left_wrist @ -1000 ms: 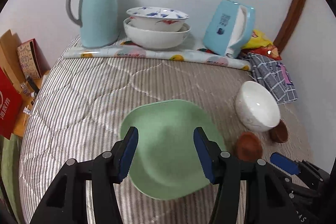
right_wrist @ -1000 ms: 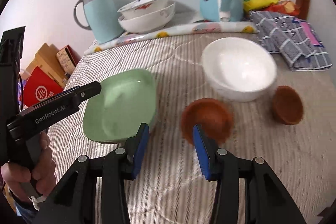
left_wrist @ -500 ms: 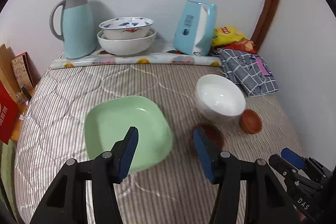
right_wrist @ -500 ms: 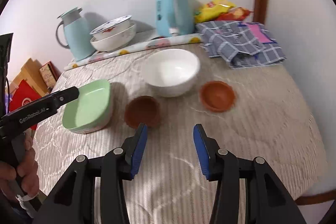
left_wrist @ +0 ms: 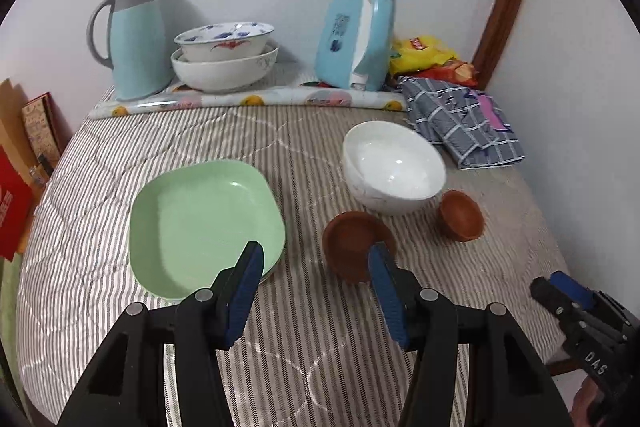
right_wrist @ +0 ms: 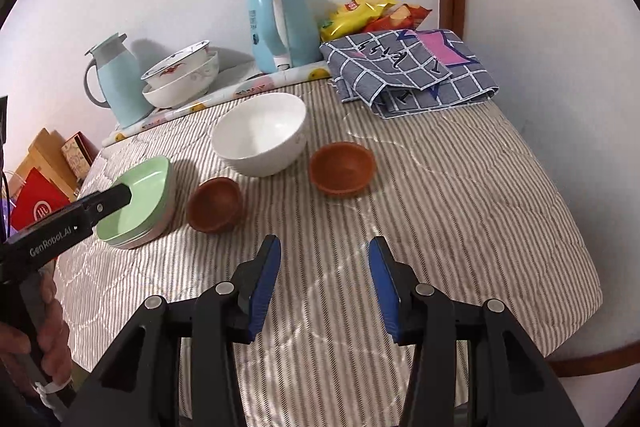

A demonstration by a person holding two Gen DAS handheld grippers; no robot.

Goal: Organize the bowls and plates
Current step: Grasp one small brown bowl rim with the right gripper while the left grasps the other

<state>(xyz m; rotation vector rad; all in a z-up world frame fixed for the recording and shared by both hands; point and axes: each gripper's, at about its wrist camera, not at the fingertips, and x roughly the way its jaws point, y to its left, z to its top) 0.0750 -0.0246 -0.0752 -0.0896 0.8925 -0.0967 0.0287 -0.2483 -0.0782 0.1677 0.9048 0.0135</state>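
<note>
Both claws hang parted about halfway with nothing between their pads: the left claw (left_wrist: 314, 291) and the right claw (right_wrist: 324, 287) each hover above the striped quilted cover of the desk (right_wrist: 460, 227).

Just ahead of the left claw and slightly to its left lies the green plate (left_wrist: 200, 223); in the right wrist view it looks like more than one stacked. It is shallow, square with rounded corners, probably light plastic or melamine and stiff. The raised rim is the only place to pinch, and its glossy surface could slip.

Directly ahead of the left claw's right pad sits a small brown bowl (left_wrist: 356, 243), tilted on the soft cover. A second brown bowl (right_wrist: 342, 167) stands ahead of the right claw, apart from the first. Both look light; one pad inside and one outside the wall should hold.

Beyond them, between the two, is the white bowl (right_wrist: 260, 133): likely ceramic, heavier, smooth and breakable. Its wall near the rim is the place to grip, firmly.
</note>
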